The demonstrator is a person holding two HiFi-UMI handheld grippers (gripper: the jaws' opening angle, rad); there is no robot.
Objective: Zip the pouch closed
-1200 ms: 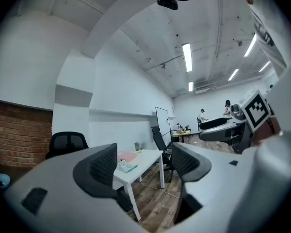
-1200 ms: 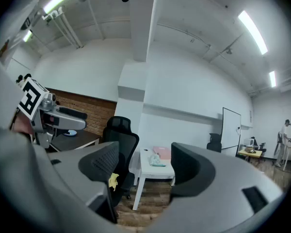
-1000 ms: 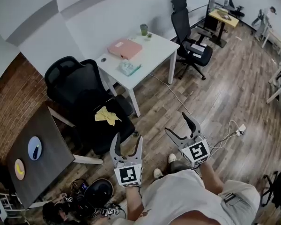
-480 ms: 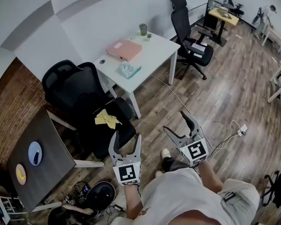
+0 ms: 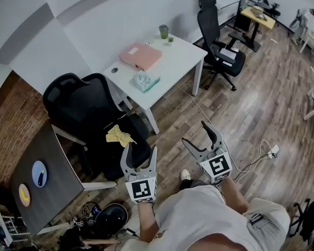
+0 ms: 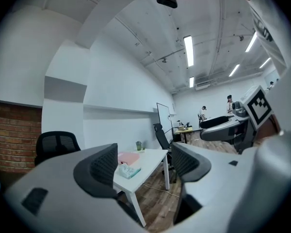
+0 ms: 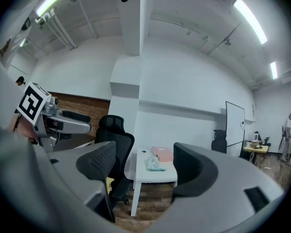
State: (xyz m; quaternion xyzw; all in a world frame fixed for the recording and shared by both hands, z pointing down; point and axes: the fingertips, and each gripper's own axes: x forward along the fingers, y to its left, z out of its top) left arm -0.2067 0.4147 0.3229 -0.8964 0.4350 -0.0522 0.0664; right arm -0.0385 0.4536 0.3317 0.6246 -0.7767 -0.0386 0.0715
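Observation:
The pouch (image 5: 145, 80) is a small pale teal bag lying on the white table (image 5: 172, 61), near its front edge. It also shows between the jaws in the left gripper view as the pouch (image 6: 129, 170) and in the right gripper view as the pouch (image 7: 154, 164). Both grippers are held in the air over the wood floor, well short of the table. My left gripper (image 5: 139, 151) is open and empty. My right gripper (image 5: 194, 135) is open too, with nothing between its jaws. A pink folder (image 5: 140, 56) lies behind the pouch.
A black office chair (image 5: 78, 95) with a yellow cloth (image 5: 120, 135) on its seat stands between me and the table's left end. A green cup (image 5: 163, 32) sits at the table's far corner. A dark table (image 5: 52, 156) is at left. Another chair (image 5: 220, 41) and a floor cable (image 5: 254, 150) are at right.
The view has shifted a little toward the white table. Both grippers stay open and level, in nearly the same place in the head view.

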